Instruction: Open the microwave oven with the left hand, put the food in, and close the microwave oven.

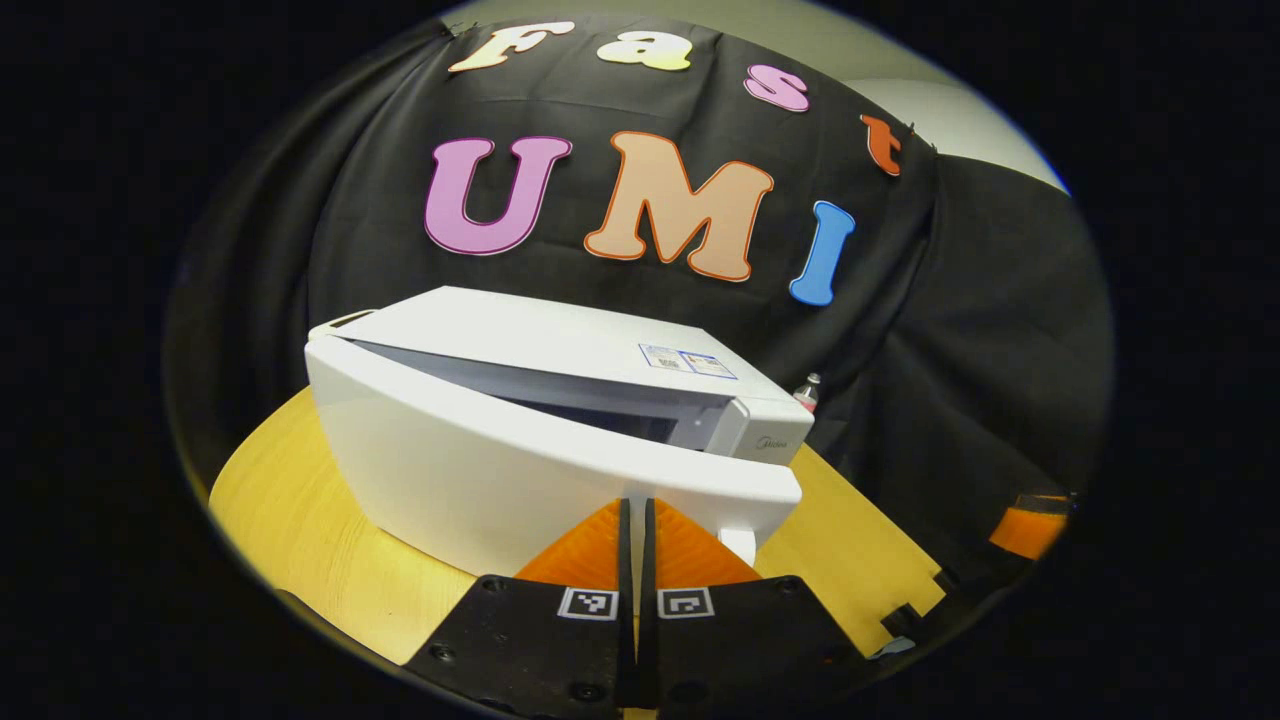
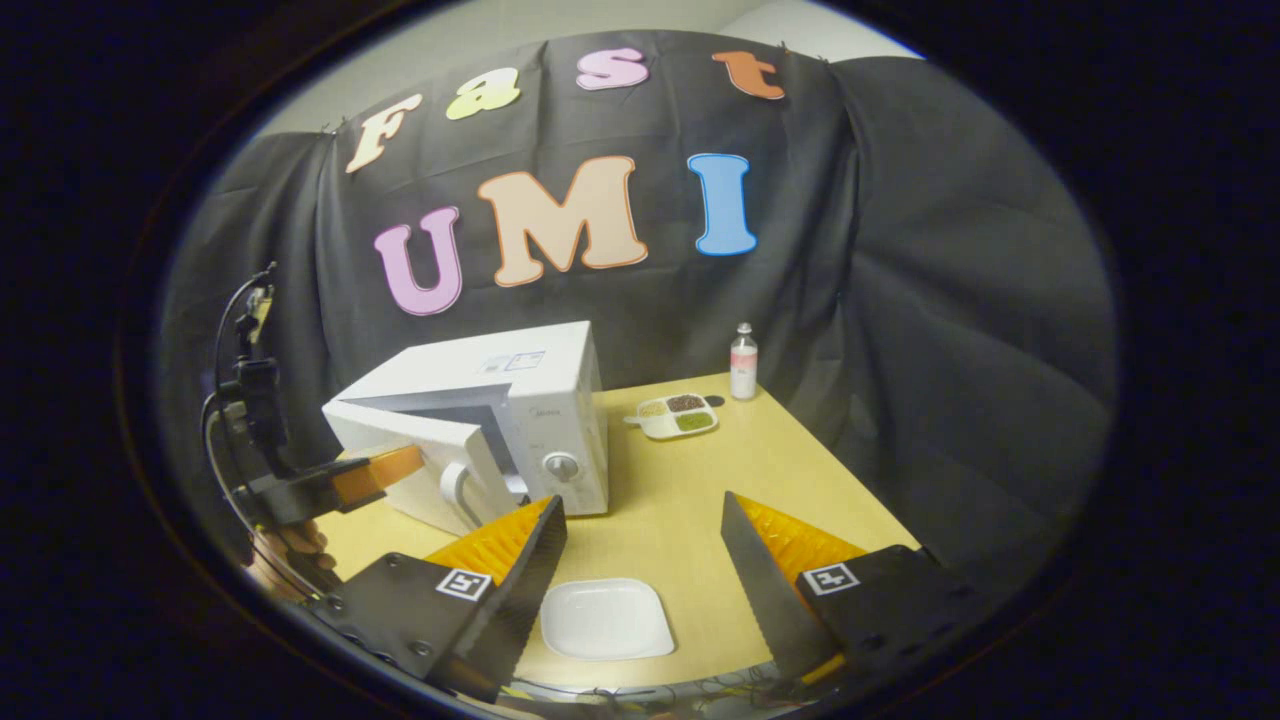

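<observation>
Yellow table (image 2: pixel 700 480): microwave (image 2: pixel 540 400) door (image 1: pixel 520 470) ajar, inside barely visible. Left gripper (image 1: pixel 636 520) pressed together at door edge, handle (image 2: pixel 455 490) contact unclear. Right gripper (image 2: pixel 640 540) spread over white plate (image 2: pixel 605 620).

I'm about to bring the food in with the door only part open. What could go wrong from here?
1. The microwave door is only partly swung out, so food may catch its edge.
2. The left tool looks closed against the door rather than clamped on the handle, so it could slip off.
3. The right tool hangs open above the white plate, grasping nothing, while the divided food tray sits farther back.
</observation>
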A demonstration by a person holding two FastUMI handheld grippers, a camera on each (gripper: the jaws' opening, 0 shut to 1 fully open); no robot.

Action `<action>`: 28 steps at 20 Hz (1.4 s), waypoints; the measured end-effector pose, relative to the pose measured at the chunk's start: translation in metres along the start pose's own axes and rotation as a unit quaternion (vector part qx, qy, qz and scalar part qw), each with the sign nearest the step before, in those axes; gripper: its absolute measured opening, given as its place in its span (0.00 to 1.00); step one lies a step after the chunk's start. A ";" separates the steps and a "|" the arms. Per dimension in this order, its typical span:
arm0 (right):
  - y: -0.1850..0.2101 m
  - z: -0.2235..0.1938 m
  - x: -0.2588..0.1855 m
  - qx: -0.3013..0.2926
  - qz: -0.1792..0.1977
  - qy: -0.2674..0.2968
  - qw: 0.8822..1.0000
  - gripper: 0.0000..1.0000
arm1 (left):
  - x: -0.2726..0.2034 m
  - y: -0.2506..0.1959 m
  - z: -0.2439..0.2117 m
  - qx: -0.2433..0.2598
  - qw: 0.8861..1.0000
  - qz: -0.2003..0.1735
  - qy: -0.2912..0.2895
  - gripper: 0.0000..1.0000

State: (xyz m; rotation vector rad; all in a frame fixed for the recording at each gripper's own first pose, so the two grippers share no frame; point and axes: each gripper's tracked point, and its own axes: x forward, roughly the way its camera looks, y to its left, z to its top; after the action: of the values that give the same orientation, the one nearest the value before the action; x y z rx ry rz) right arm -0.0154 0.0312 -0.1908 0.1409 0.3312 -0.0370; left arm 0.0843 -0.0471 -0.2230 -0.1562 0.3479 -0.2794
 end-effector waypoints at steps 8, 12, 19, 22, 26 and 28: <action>-0.007 0.003 0.006 -0.005 -0.007 0.004 1.000 0.92 | 0.038 -0.016 0.005 -0.020 1.000 0.003 -0.006 0.00; -0.013 -0.001 0.011 -0.008 -0.009 0.012 1.000 0.92 | 0.047 -0.013 0.009 -0.027 0.999 0.016 -0.013 0.00; -0.014 0.000 0.025 -0.011 0.002 0.021 1.000 0.92 | 0.053 -0.010 0.016 -0.037 0.999 0.028 -0.025 0.00; -0.015 -0.001 0.032 -0.007 0.005 0.025 1.000 0.92 | 0.054 -0.009 0.017 -0.033 0.998 0.035 -0.031 0.00; -0.016 -0.002 0.040 -0.004 0.008 0.030 1.000 0.92 | 0.055 -0.007 0.016 -0.036 0.998 0.040 -0.035 0.00; -0.014 -0.001 0.041 -0.005 0.012 0.030 0.999 0.92 | 0.058 -0.007 0.021 -0.033 0.997 0.041 -0.049 0.00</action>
State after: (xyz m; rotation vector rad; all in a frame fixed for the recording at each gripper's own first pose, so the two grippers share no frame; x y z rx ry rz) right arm 0.0225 0.0167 -0.2069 0.1373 0.3903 -0.0066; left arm 0.1424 -0.0689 -0.2206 -0.2184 0.2664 -0.1794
